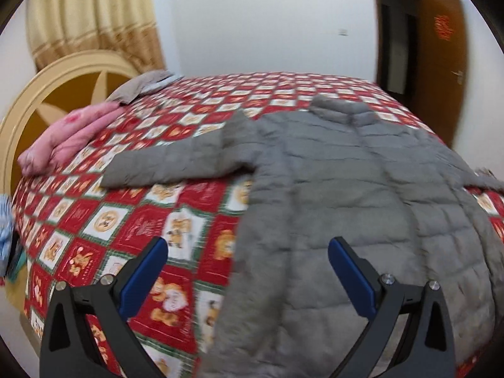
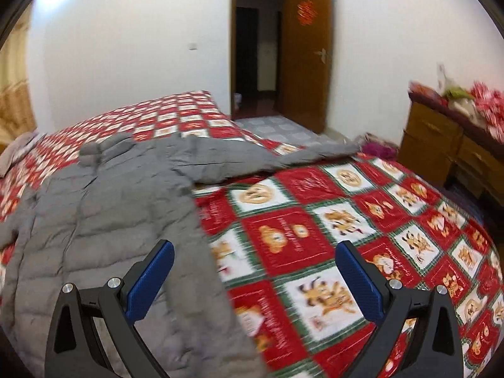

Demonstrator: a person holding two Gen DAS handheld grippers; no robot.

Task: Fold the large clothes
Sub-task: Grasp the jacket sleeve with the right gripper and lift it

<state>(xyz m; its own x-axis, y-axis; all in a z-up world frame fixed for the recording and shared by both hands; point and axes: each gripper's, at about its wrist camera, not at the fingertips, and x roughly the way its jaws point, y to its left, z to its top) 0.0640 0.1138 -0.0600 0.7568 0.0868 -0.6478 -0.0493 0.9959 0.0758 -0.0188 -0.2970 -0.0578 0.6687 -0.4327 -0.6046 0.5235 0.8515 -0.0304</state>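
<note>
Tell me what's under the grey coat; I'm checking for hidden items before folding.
The grey coat lies flat on the red patterned quilt, which shows all around it. Whatever lies beneath its body is covered.

Legible text: none.

- Door (image 2: 307,50): a red paper ornament (image 2: 304,13) is stuck high on its brown leaf; it may be a character, but blur leaves it unreadable. The same ornament (image 1: 442,26) shows in the left wrist view, equally smeared.
- Bedspread (image 2: 362,220), left of and below the door: red squares carry thin gold script-like marks above and below cartoon bears, too soft to read. White squares carry pictures only.
- No brand, number or label is legible elsewhere.
</note>
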